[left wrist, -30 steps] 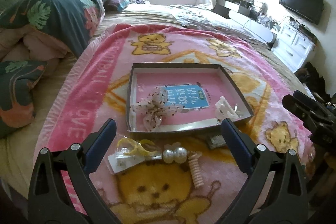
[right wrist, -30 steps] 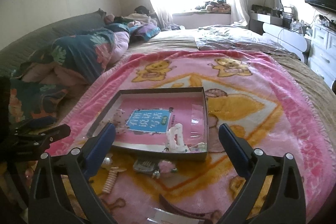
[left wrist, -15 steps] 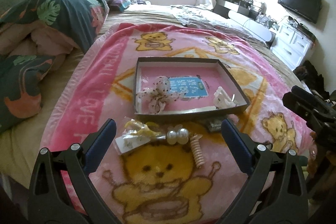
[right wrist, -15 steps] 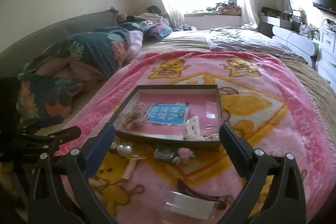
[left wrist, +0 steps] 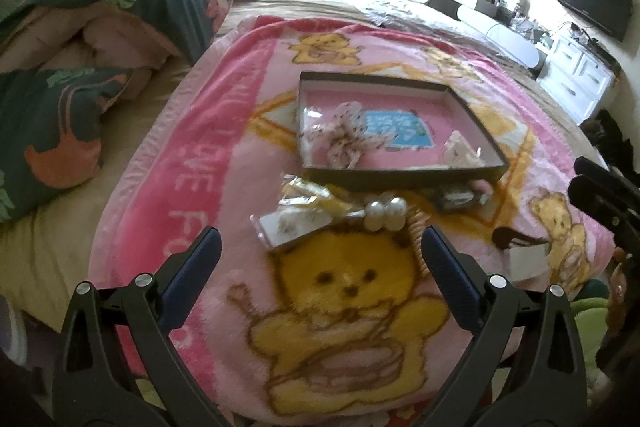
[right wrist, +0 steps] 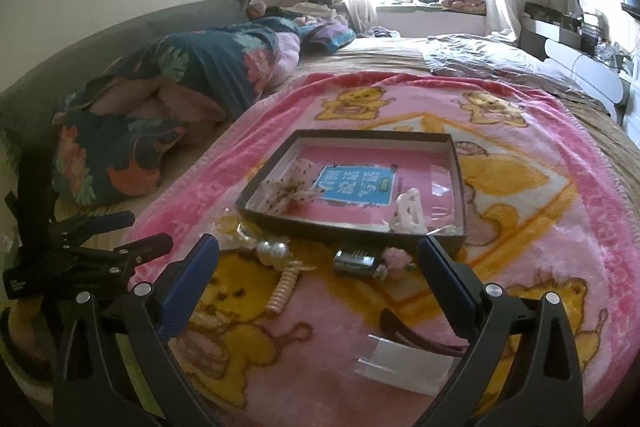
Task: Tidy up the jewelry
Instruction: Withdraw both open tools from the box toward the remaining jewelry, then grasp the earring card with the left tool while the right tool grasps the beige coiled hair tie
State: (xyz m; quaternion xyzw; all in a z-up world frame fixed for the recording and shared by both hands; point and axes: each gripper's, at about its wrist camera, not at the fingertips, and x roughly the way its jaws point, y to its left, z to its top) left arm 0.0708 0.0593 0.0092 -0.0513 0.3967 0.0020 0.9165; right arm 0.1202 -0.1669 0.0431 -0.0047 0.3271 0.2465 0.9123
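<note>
- Left wrist view: the left gripper (left wrist: 318,241) hangs above the near part of the pink bear blanket (left wrist: 200,163), its fingers spread wide with nothing between them.
- Just ahead of those fingers lies a small heap of loose pieces: a white card (left wrist: 290,227) with a yellow item (left wrist: 316,199) on it, and touching that on the right a pearl clip (left wrist: 385,213).
- A coiled cream clip (left wrist: 417,227) runs from beside the pearls toward the right finger, its long axis pointing roughly along the direction of reach.
- Beyond the heap sits the shallow dark-walled tray (left wrist: 400,174), already holding a spotted bow (left wrist: 348,137) at its left and a white clip (left wrist: 460,151) at its right.
- Right wrist view: the right gripper (right wrist: 318,247) is likewise wide open and empty, hovering over the blanket.
- Between and just ahead of its fingers are a silver clip (right wrist: 355,261) and a small pink flower piece (right wrist: 397,259), both lying close against the tray's near wall.
- Nearer the camera, low between its fingers, a dark hair clip (right wrist: 416,337) lies partly on a clear packet (right wrist: 400,363).
- My judgement: the heap of card and pearls is the left gripper's natural pick, straight ahead; the silver clip and flower fall to the right.
- The silver clip's long axis lies across the right gripper's line of reach, so closing on its short width would need a turn of the wrist.
</note>
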